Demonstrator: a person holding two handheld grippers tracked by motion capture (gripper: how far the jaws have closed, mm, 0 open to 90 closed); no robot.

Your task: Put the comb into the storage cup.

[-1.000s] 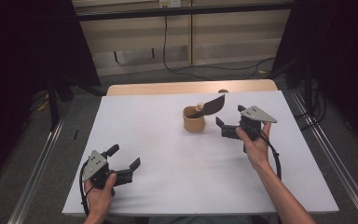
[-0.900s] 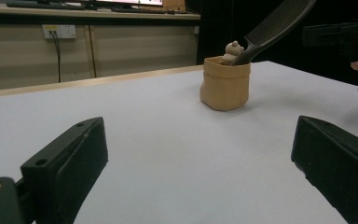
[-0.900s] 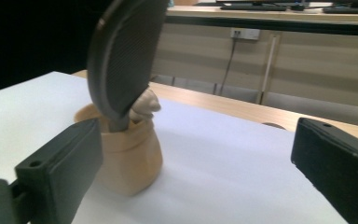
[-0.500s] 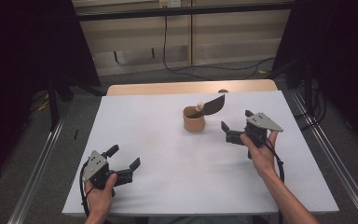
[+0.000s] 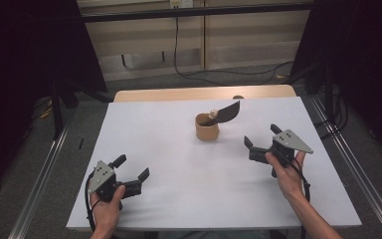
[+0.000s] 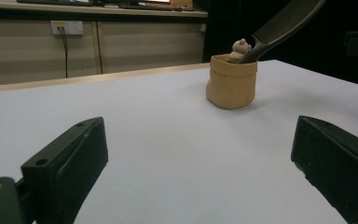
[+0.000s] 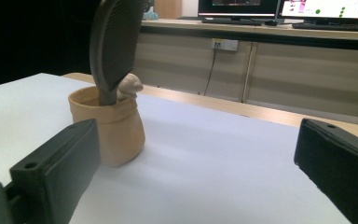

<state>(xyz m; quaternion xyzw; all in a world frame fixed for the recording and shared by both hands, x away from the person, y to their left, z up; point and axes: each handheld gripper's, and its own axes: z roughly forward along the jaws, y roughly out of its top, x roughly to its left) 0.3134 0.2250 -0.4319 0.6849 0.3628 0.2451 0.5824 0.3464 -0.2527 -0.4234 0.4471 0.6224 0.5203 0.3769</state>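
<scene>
White sheeting is covering the surface (image 5: 179, 164), and the tan pouch (image 5: 207, 127) is standing upright on it, toward the far side and a little right of the middle. Everything else is best placed from that pouch.

Nearest to the pouch is the right gripper (image 5: 264, 143), which a hand (image 5: 288, 174) is holding to the pouch's right and slightly nearer the person, close by but not touching it. Its jaws are standing wide apart with nothing between them, and in the right gripper view the pouch (image 7: 109, 126) is sitting just behind the left-hand jaw.

Well apart from the pouch, down toward the near left corner, the left gripper (image 5: 132, 169) is resting in the other hand (image 5: 107, 211). Its jaws are also spread open and empty; in the left gripper view the pouch (image 6: 231, 81) is showing far ahead between them, with bare white sheet in front of it.

Sticking out of the pouch's mouth, a dark comb (image 5: 226, 112) is leaning up and away to the right, its fine teeth showing clearly in the right gripper view (image 7: 116, 39).

Beside the comb's handle, a small pale figure (image 7: 129, 85) is peeking over the pouch's rim; what it is cannot be told.
</scene>
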